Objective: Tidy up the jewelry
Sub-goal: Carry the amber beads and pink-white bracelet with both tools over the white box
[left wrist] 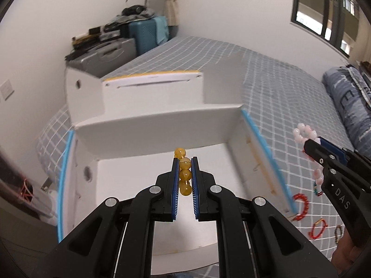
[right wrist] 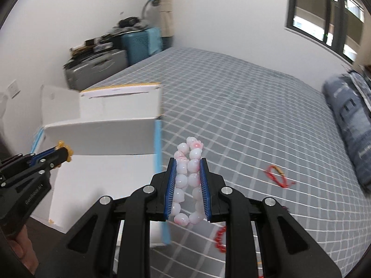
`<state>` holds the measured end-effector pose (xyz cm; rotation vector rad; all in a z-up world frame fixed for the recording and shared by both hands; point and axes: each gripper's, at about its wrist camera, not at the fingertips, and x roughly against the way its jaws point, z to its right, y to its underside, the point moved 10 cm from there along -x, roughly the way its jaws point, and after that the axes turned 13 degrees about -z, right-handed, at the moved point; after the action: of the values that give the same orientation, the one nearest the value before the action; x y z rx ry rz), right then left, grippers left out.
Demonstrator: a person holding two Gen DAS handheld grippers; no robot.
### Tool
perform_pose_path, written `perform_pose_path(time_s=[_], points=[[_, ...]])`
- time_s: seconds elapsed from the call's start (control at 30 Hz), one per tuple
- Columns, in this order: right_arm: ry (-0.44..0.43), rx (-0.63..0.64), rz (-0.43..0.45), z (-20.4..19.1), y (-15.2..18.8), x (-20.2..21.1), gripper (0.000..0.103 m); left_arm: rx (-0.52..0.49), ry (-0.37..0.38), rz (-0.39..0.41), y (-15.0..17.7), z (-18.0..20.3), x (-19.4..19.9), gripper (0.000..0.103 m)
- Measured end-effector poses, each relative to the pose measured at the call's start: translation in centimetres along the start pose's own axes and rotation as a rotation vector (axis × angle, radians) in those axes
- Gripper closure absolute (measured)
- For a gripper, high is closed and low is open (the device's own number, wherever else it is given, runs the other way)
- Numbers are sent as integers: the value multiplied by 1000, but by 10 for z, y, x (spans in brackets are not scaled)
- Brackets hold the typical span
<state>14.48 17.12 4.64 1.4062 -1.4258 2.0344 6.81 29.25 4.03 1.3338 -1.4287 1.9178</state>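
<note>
Nearest the left wrist camera, the left claw [left wrist: 185, 173] is clamped on a strand of round amber-yellow beads [left wrist: 184, 175], hanging over the open compartment of the white cardboard box with blue-taped edges [left wrist: 148, 127] that sits on the grey grid-patterned bed [left wrist: 278, 88]. The step in hand looks like dropping the beads into that compartment, so it would be wise to carry the claw well inside the walls and low before parting the jaws, lest the strand bounce out. The right claw [right wrist: 187, 185] is closed on a looped bracelet of pale pink-white beads [right wrist: 189, 180], held over the bed just beside the box's taped edge. Only the right view shows the red cord bracelet with a gold clasp [right wrist: 277, 176] lying apart on the bed; only the left view shows the box floor and several small red and dark bead loops [left wrist: 318, 228], blurred, probably bracelets, near its right wall.
</note>
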Motion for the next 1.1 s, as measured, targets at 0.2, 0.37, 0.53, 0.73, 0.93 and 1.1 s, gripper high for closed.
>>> perform_pose_path(time_s=[0.2, 0.37, 0.53, 0.73, 0.93, 1.1], points=[[-38, 50, -45, -45, 0, -29, 84, 59, -33, -65, 18, -40, -26, 94], [-53, 74, -108, -66, 6, -59, 84, 85, -37, -123, 33, -61, -47, 94], [-48, 81, -171, -72, 13, -80, 84, 96, -40, -165, 40, -71, -60, 94], [-47, 75, -235, -72, 22, -96, 84, 102, -42, -212, 47, -74, -73, 94], [-42, 66, -263, -72, 25, -105, 84, 103, -47, -217, 48, -75, -78, 94], [-43, 69, -274, -74, 25, -110, 83, 100, -51, -237, 48, -75, -83, 93]])
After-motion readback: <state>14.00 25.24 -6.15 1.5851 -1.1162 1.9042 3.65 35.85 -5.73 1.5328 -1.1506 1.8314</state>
